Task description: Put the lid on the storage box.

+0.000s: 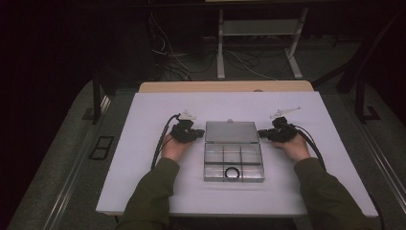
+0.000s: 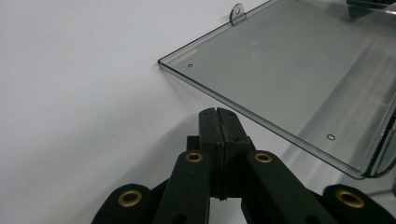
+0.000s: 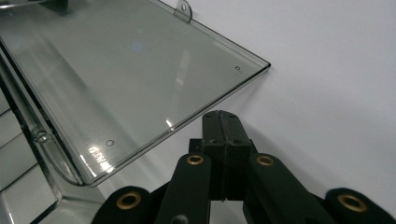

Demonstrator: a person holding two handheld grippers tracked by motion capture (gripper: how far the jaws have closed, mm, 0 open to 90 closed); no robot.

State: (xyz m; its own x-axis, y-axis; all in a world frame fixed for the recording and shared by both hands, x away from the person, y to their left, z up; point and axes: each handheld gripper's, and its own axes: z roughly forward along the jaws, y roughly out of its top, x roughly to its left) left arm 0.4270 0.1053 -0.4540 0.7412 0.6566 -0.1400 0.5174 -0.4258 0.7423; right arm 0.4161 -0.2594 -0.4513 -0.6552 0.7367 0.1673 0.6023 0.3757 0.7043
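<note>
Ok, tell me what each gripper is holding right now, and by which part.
Nothing. The left gripper and right gripper are both shut on empty air, each beside an edge of the open lid of the clear box.

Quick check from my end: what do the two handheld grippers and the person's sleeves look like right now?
Both the left gripper and the right gripper are matte black, with brass-coloured pivot rivets on the linkages. Each carries a pale grey three-cornered plate on top and trails a black cable back past the wrist. The person wears olive-green long sleeves.

A white table [image 1: 143, 143] stands on grey floor [image 1: 57, 158], with loose cables [image 1: 167, 52] beyond it.
</note>
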